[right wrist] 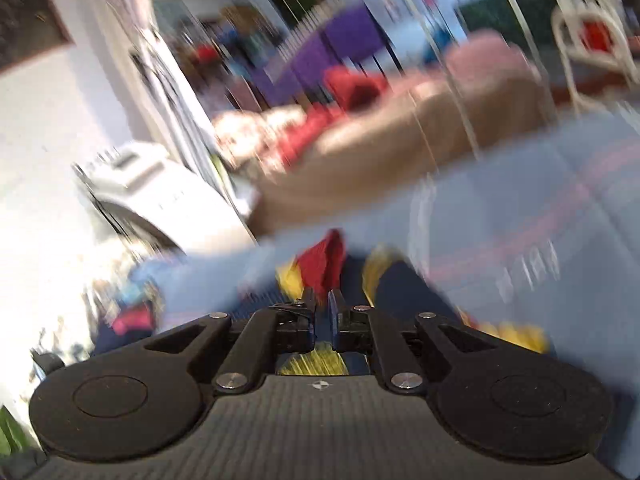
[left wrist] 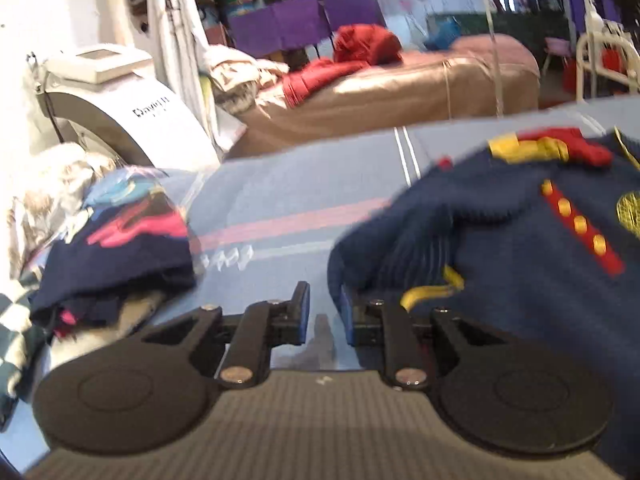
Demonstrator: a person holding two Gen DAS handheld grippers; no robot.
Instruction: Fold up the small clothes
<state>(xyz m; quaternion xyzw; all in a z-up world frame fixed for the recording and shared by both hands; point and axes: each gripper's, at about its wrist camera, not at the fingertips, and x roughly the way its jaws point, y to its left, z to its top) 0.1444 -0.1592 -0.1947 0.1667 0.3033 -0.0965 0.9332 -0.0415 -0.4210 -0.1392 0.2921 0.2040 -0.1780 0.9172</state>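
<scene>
The blue striped bedcover (left wrist: 280,200) is bearing the small navy knitted sweater with red and yellow trim (left wrist: 520,248), lying soft, light and floppy, its collar pointing away and its long axis running away from the cameras. The ribbed hem looks the place to pinch. The left gripper (left wrist: 324,312) is standing slightly open on nothing, just beside the cuff. The right gripper (right wrist: 322,312) is nearly closed over the knit; blur is hiding any hold.

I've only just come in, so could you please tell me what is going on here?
A person is folding small clothes on a blue bedspread, one tool in each hand. The left tool sits at the edge of a navy sweater with red and yellow trim; nothing shows between its pads. The right tool hangs over the same sweater, too blurred to judge any grip. A clothes pile lies further left.
</scene>
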